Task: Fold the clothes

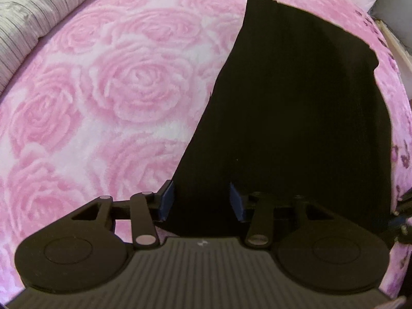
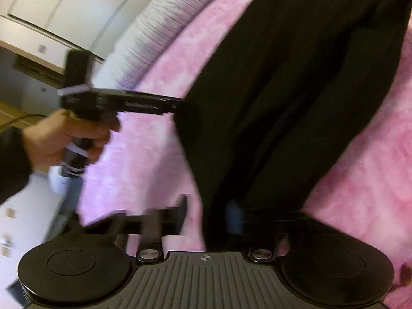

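- Two tongs meet the black trousers (image 1: 296,108) at their near end
- Left gripper (image 1: 202,200) spread astride the edge
- Right gripper (image 2: 211,219): blurred, reads pressed together, grip uncertain
- Trousers run lengthwise away from you

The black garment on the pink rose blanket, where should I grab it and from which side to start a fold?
Grip the black garment at its near end, coming from above at the near edge, one gripper at each corner. It lies flat and long on the pink rose blanket, running away from the grippers, so the near edge is the free hem, ready to lift and carry towards the far end.
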`<state>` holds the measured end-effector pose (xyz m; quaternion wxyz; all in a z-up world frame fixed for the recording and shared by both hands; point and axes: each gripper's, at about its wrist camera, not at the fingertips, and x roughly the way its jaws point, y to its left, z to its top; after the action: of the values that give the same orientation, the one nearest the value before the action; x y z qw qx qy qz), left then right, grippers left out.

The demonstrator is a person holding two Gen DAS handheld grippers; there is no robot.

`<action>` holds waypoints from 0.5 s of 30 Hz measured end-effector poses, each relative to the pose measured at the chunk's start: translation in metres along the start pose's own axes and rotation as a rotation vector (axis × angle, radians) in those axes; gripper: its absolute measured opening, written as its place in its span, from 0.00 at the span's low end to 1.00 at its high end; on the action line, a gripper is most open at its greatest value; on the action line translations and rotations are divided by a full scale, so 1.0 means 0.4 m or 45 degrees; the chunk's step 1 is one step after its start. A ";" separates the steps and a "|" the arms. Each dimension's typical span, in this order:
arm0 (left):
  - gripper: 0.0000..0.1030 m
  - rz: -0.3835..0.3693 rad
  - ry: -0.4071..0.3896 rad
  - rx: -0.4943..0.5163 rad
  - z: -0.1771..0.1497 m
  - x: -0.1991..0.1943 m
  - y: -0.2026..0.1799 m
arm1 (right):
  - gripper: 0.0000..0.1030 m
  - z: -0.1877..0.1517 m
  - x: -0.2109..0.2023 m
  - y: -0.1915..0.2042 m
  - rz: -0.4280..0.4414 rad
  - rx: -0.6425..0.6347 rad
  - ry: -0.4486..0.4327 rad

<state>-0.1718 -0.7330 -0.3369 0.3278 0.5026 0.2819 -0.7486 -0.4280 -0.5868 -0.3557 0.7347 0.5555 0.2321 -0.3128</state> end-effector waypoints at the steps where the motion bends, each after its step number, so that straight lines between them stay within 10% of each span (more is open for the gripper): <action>1: 0.41 0.001 -0.007 0.023 -0.002 0.004 -0.007 | 0.00 -0.005 -0.020 -0.014 0.009 0.026 -0.007; 9: 0.41 0.003 -0.035 -0.004 -0.016 0.009 -0.010 | 0.00 -0.063 -0.156 -0.138 -0.105 0.156 0.004; 15: 0.36 -0.016 -0.130 -0.018 -0.017 -0.072 -0.025 | 0.09 -0.003 -0.193 -0.033 -0.035 -0.020 -0.143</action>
<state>-0.1674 -0.7155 -0.3112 0.3407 0.4598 0.2733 -0.7732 -0.4914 -0.5727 -0.3118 0.7466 0.5279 0.2007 -0.3515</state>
